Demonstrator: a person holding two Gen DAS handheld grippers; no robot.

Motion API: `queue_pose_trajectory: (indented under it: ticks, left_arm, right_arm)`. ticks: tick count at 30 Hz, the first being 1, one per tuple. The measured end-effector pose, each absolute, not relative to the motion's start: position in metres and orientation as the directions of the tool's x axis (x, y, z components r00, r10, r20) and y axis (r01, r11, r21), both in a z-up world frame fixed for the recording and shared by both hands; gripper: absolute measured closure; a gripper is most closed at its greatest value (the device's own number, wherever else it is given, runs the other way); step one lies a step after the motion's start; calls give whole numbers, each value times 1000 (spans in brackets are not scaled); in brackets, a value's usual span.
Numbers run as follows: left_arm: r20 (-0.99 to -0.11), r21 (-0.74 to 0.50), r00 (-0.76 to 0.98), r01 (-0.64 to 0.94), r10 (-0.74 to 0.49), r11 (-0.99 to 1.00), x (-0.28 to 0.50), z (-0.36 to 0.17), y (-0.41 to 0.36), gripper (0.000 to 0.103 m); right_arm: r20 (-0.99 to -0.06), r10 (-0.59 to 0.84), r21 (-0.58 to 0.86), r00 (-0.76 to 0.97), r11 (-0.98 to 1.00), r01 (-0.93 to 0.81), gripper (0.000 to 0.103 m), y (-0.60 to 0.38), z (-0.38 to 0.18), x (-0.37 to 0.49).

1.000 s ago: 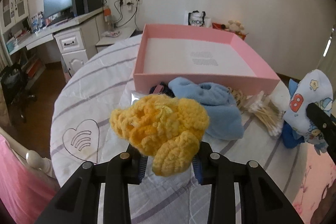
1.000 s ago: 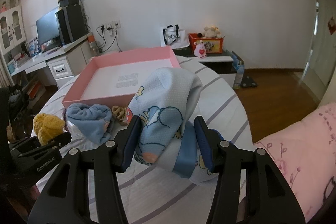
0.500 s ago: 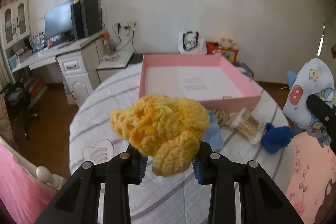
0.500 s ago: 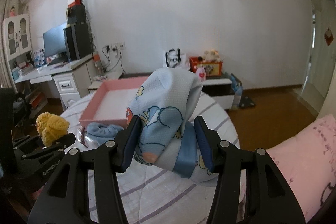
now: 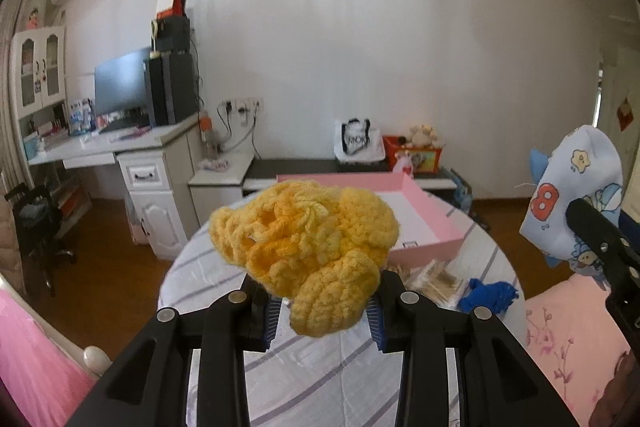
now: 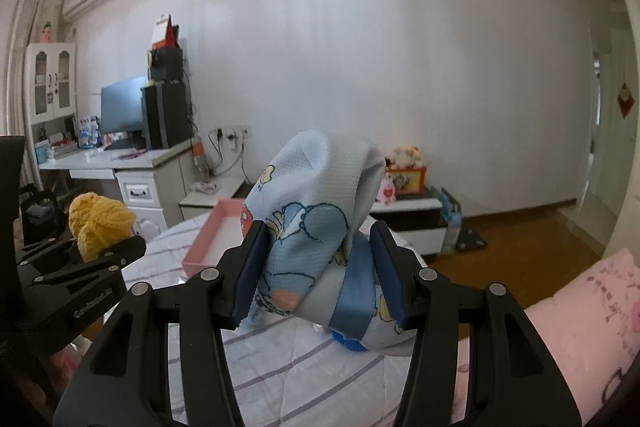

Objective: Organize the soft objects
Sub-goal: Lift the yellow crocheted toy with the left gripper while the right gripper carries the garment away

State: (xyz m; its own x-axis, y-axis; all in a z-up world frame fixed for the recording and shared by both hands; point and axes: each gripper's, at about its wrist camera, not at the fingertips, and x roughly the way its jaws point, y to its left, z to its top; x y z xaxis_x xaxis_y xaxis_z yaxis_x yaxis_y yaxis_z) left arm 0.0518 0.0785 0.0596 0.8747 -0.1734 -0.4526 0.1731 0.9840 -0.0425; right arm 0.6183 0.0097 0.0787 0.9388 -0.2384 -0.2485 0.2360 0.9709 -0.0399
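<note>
My left gripper (image 5: 320, 315) is shut on a yellow crocheted piece (image 5: 308, 251), held up above the round table (image 5: 320, 379). In the right wrist view the same yellow crocheted piece (image 6: 98, 223) shows at the left on the left gripper (image 6: 86, 267). My right gripper (image 6: 320, 279) is shut on a light blue cartoon-print cloth (image 6: 316, 211) with a blue ribbon band. That cloth (image 5: 572, 199) hangs at the right edge of the left wrist view. An open pink box (image 5: 424, 231) stands on the far side of the table, its inside mostly hidden by the yellow piece.
A small dark blue knitted piece (image 5: 488, 295) and a bundle of cotton swabs (image 5: 432, 279) lie on the table before the box. A pink quilt (image 6: 580, 311) lies at the right. A desk with a monitor (image 5: 120, 87) stands at the back left; wooden floor surrounds the table.
Both grippers have risen and drawn back from the table with their loads, tilting up. The box and table look smaller and lower; the light blue towel has gone out of sight.
</note>
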Motion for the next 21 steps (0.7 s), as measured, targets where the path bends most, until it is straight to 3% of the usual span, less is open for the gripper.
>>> queue_pose_trajectory:
  ticks: [14, 21]
  left_arm:
    - [-274, 14, 945, 189, -178, 982, -44, 80, 88, 70]
    - [-245, 14, 952, 192, -183, 981, -79, 70, 95, 70]
  right_arm:
    - [-103, -248, -90, 963, 967, 239, 53, 37, 103, 574]
    - [-87, -243, -100, 966, 967, 234, 53, 44, 104, 566]
